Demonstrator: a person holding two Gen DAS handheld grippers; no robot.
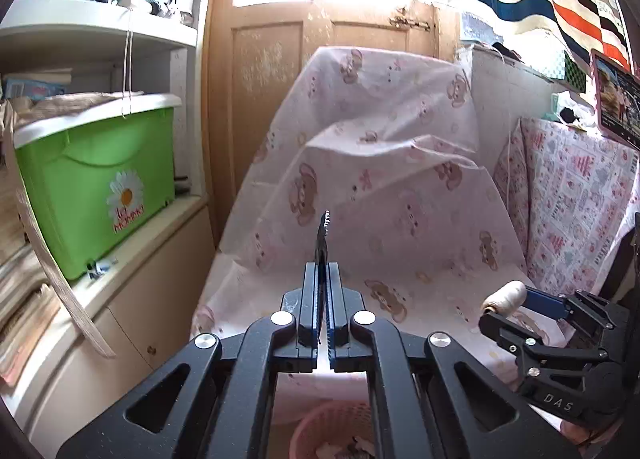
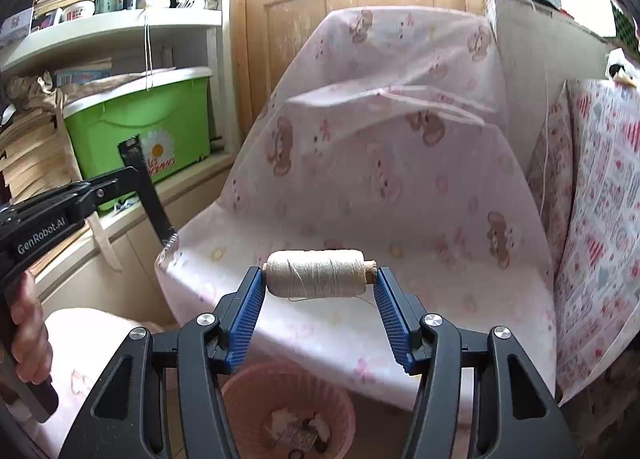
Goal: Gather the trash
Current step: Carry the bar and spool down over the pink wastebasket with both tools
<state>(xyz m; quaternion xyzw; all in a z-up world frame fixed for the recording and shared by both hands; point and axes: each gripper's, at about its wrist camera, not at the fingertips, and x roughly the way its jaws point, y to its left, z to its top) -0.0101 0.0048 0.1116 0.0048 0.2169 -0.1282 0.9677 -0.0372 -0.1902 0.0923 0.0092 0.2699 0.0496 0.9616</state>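
My left gripper [image 1: 322,271] is shut on a thin dark wrapper strip [image 1: 322,233] with a serrated end, seen edge-on; in the right wrist view the strip [image 2: 146,191] hangs from that gripper [image 2: 134,173]. My right gripper [image 2: 318,273] is shut on a cream thread spool [image 2: 316,273], held crosswise between its blue pads; it also shows in the left wrist view [image 1: 505,298]. A pink wastebasket [image 2: 340,399] with scraps inside stands on the floor right below both grippers, also in the left wrist view [image 1: 308,431].
A chair draped in pink bear-print cloth [image 2: 380,163] stands straight ahead, before a wooden door [image 1: 272,59]. A green storage box [image 1: 100,187] sits on the white shelf unit at left. A patterned cushion [image 2: 600,219] lies at right.
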